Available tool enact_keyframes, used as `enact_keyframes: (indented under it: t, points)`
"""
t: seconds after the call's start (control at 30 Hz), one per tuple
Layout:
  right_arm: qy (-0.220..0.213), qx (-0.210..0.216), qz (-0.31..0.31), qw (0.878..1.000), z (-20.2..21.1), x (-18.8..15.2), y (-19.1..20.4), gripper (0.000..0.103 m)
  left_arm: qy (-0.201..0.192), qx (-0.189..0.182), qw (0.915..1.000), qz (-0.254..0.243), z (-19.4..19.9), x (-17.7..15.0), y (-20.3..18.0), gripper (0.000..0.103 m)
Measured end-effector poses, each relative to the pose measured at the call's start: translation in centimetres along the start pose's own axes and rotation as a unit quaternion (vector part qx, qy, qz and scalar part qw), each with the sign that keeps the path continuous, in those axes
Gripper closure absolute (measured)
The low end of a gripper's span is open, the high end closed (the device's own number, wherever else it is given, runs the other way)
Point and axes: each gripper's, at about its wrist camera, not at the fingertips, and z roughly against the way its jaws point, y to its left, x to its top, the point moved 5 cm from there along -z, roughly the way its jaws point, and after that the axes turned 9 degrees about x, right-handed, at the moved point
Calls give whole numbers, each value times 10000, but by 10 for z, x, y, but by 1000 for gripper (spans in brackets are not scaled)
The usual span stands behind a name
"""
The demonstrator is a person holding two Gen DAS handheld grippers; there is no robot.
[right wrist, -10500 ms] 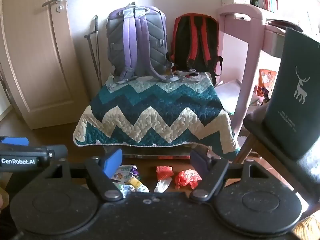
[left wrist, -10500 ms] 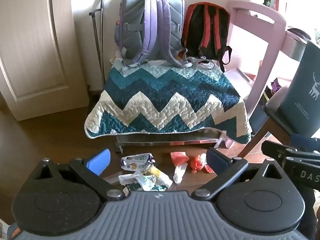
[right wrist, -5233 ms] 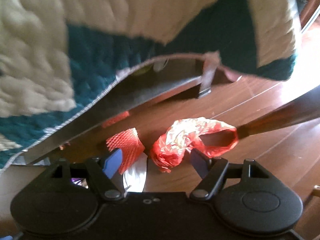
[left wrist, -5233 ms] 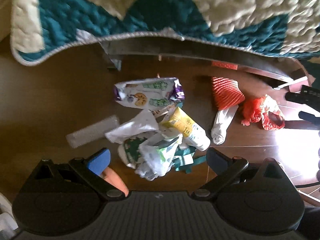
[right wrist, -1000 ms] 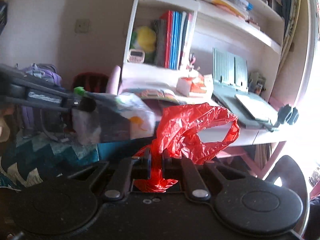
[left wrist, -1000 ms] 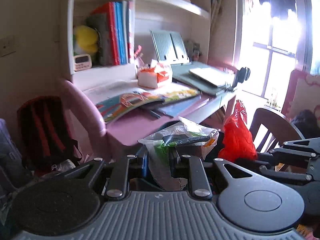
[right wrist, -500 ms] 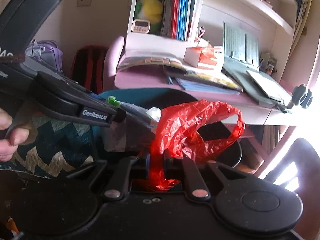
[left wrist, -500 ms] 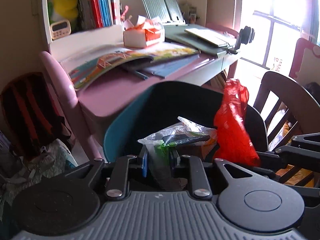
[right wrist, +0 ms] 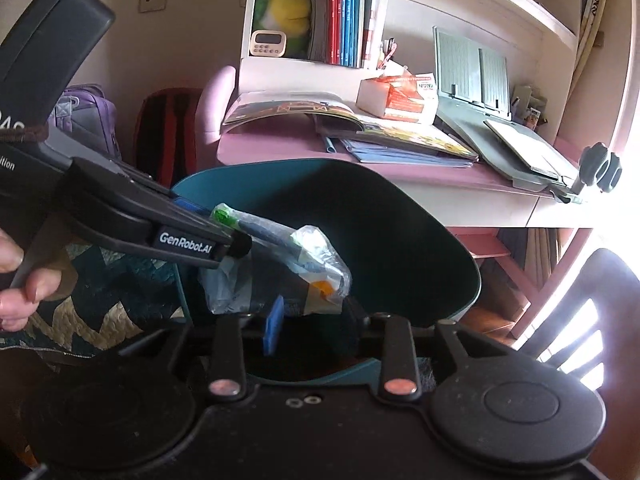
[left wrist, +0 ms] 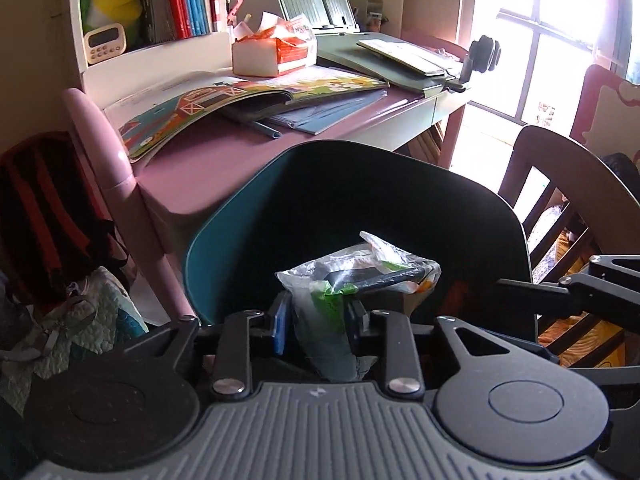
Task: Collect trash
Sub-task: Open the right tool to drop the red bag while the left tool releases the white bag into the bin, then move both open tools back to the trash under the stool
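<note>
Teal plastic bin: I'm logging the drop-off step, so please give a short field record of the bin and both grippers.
bin: teal plastic bin, open top, in front of the pink desk
left gripper: above the bin; jaws have just been opening, clear plastic bag of wrappers pinched between them, hanging over the bin's mouth
right gripper: at the bin's near rim; jaws have just been opening, now open, nothing between them

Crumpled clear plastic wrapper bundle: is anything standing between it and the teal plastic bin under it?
Nothing visible does. The crumpled clear plastic wrapper bundle hangs directly over the open mouth of the teal plastic bin.
</note>
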Motion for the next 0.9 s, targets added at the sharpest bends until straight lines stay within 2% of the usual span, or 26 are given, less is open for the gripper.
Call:
enact_keyframes:
  t: [0.03, 0.1, 0.2, 0.47, 0.63, 0.7, 0.87, 0.9]
  points:
    - [-28, 1, -23, 10000, 3, 0, 1, 68, -7, -8, 10000, 26, 2, 0, 1, 70]
    - [-93, 8, -61, 9999, 8, 2, 2, 66, -48, -38, 9999, 91, 7, -1, 5, 61]
    - [-208, -5, -68, 9998, 17, 4, 6, 57, -226, -34, 9996, 152, 19, -2, 10, 51]
    - [-470, 213, -87, 9986, 42, 12, 30, 52, -537, -21, 9980, 326, 59, -10, 34, 37]
    - [-706, 433, -51, 9966, 58, 20, 55, 49, -755, 80, 9960, 463, 87, -20, 59, 36]
    - [-786, 560, -31, 9953, 62, 22, 67, 48, -843, 163, 9948, 549, 98, -27, 72, 31]
    - [-934, 894, 133, 9915, 65, 27, 106, 47, -1030, 373, 9908, 796, 125, -48, 107, 29]
    - [-946, 942, 162, 9909, 64, 27, 113, 47, -1056, 406, 9899, 854, 130, -53, 114, 26]
